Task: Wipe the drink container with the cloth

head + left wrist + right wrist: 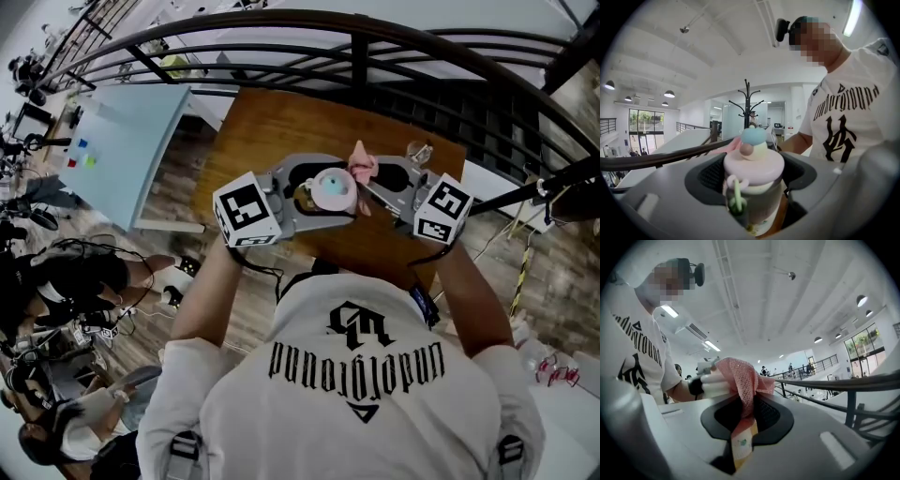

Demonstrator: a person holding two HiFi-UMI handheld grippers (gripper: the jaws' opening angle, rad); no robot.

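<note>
In the head view both grippers are raised over a brown wooden table. My left gripper is shut on the drink container, a clear bottle with a pink lid and a blue knob. The left gripper view has the container upright between the jaws of the left gripper, with a green strap at its neck. My right gripper is shut on a pink mesh cloth, which sits beside the container's lid. In the right gripper view the cloth bunches above the right gripper and its tag hangs below.
A dark curved railing runs beyond the table's far edge. A small glass item stands at the table's far right corner. A light blue table lies to the left. Seated people and cables fill the lower left.
</note>
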